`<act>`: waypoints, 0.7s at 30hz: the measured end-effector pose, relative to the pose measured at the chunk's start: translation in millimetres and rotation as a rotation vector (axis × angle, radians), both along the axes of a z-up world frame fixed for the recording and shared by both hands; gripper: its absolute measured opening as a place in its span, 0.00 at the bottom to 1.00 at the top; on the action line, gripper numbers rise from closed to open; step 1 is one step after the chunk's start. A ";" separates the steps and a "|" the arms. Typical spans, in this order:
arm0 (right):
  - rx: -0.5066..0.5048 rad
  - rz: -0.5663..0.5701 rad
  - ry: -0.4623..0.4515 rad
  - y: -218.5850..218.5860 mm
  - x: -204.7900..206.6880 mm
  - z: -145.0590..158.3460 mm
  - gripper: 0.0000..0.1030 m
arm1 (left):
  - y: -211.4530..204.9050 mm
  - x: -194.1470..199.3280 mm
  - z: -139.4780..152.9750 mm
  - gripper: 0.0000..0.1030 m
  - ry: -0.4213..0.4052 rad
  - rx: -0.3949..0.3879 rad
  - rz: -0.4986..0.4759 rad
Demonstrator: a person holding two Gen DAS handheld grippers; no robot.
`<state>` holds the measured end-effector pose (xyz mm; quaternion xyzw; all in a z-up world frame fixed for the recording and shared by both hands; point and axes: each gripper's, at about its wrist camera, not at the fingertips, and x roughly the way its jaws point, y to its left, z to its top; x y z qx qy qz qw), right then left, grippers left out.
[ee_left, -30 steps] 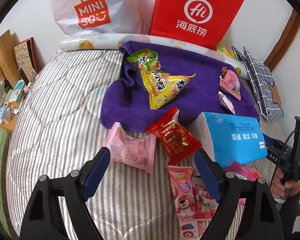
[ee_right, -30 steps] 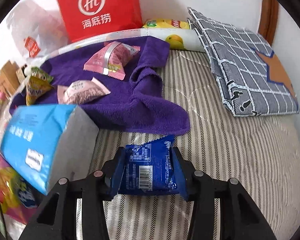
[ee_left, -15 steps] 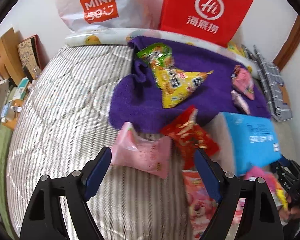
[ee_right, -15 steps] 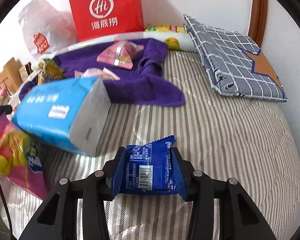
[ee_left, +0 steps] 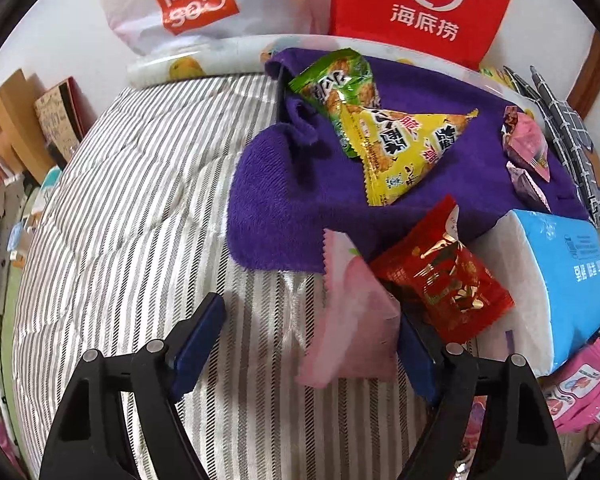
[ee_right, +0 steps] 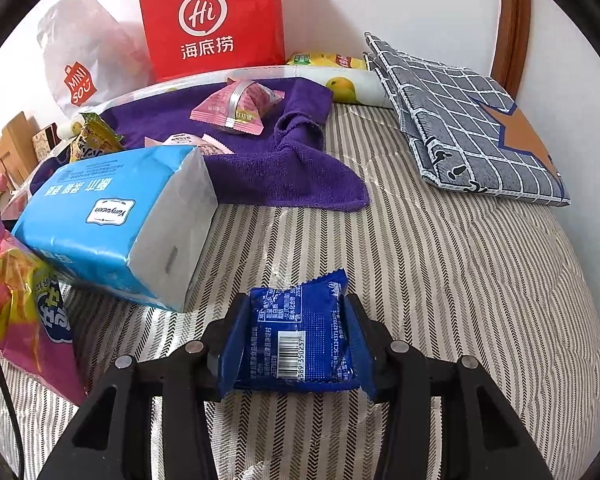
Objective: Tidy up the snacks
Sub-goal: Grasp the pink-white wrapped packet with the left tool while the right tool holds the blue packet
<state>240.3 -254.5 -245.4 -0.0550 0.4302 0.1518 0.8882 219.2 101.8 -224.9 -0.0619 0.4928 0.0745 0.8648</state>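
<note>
My left gripper (ee_left: 312, 344) is open over the striped bed; a pale pink snack packet (ee_left: 352, 320) lies between its fingers, against the right one. A red foil packet (ee_left: 444, 280) lies just right of it. Green (ee_left: 336, 80) and yellow (ee_left: 400, 148) packets and small pink packets (ee_left: 528, 144) lie on the purple towel (ee_left: 284, 200). My right gripper (ee_right: 296, 340) is shut on a blue snack packet (ee_right: 300, 340), held low over the bed. A pink packet (ee_right: 236, 108) lies on the towel (ee_right: 284, 164) ahead.
A blue tissue pack (ee_right: 116, 220) lies left of my right gripper; it also shows in the left wrist view (ee_left: 560, 280). A red paper bag (ee_right: 212, 16) and white Miniso bag (ee_left: 188, 0) stand at the wall. A checked grey cloth (ee_right: 468, 120) lies far right. A colourful chip bag (ee_right: 20, 300) lies at left.
My left gripper has moved left and closer to the bed, bringing the pale pink packet between its fingers. My right gripper has pulled back from the towel, still holding the blue packet.
</note>
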 end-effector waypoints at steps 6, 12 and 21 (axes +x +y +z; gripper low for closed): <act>0.004 0.000 0.001 0.6 -0.5 -0.1 0.45 | -2.6 -7.4 1.9 0.45 -0.075 -0.002 -0.035; 0.006 0.004 0.002 -0.2 -0.4 -0.3 0.46 | -3.3 -16.7 -1.2 0.44 -0.149 -0.004 -0.023; 0.006 0.004 0.002 0.2 -0.6 -0.3 0.46 | -4.6 -17.5 -2.7 0.44 -0.160 0.005 -0.013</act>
